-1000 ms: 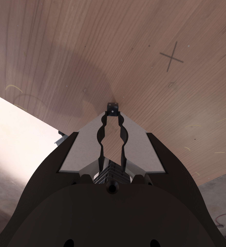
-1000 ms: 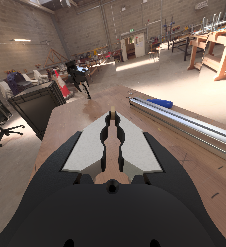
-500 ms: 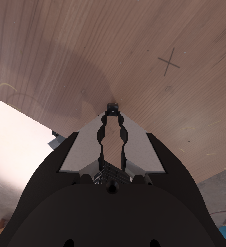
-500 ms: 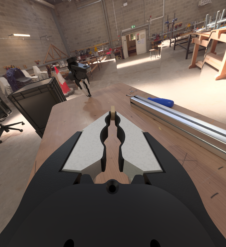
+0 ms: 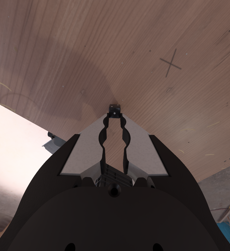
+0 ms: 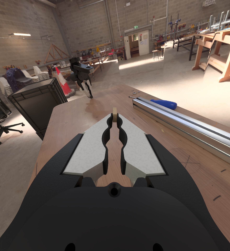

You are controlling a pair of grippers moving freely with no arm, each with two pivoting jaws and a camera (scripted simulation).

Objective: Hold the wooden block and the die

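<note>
Left gripper (image 5: 114, 113) has its fingertips closed on the black die (image 5: 114, 113), pinched at the very tips, with the wooden tabletop (image 5: 138, 40) beyond them. Right gripper (image 6: 114, 116) clamps the small wooden block (image 6: 114, 114) on edge between its tips; an aluminium rail (image 6: 179, 122) lies well off to the right of the fingers. Judged step: both grasps made, hold phase. Next move calls for steady grip pressure, since both holds sit far out on the tips.

A black die (image 5: 114, 113) with white pips; a pale tan wooden block (image 6: 114, 114); the reddish-brown, fine-grained surface (image 5: 138, 40) bears a dark pencilled cross (image 5: 170, 63); a blue-handled screwdriver (image 6: 164, 103) lies near its far right edge.
</note>
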